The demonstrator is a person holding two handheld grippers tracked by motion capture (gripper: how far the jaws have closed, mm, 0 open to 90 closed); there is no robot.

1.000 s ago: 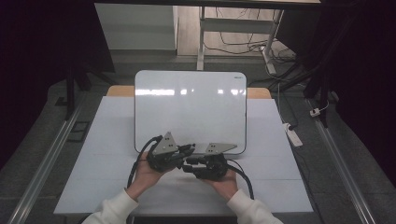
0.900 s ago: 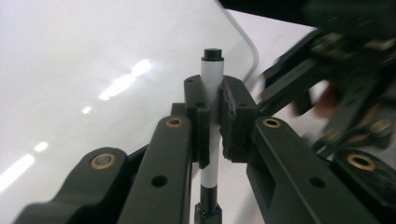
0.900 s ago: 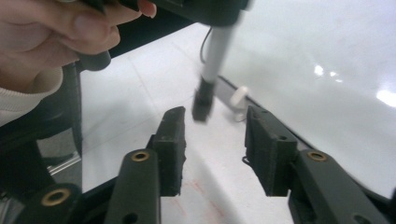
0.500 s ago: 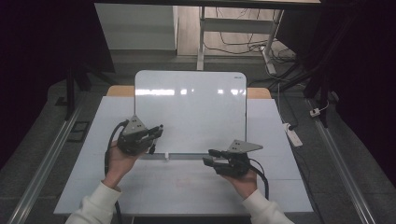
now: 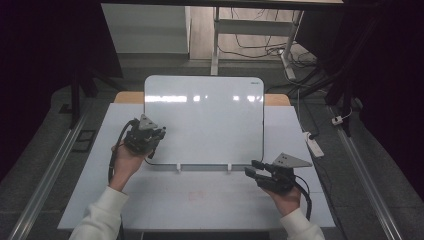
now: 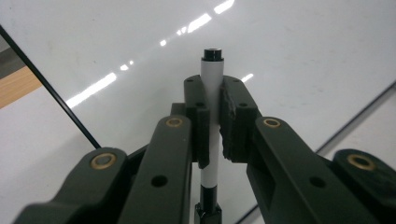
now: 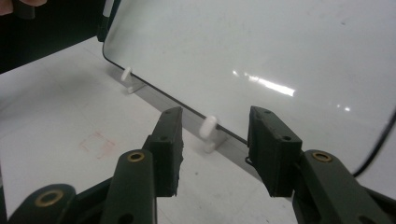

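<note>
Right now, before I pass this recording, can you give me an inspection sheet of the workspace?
Surface: white table, faint reddish mark near the front.
Job's things: whiteboard propped on two small white pegs; white marker, bare black tip showing.
Clutter: nothing seen on the table.
Grippers: left hand-held gripper shut on the marker at the whiteboard's lower left corner; right hand-held gripper open, nothing between its jaws, near the right peg.
Cables: black cable trailing from each gripper; loose wires on the floor behind.
Surroundings: power strip right of the table, dark room.
</note>
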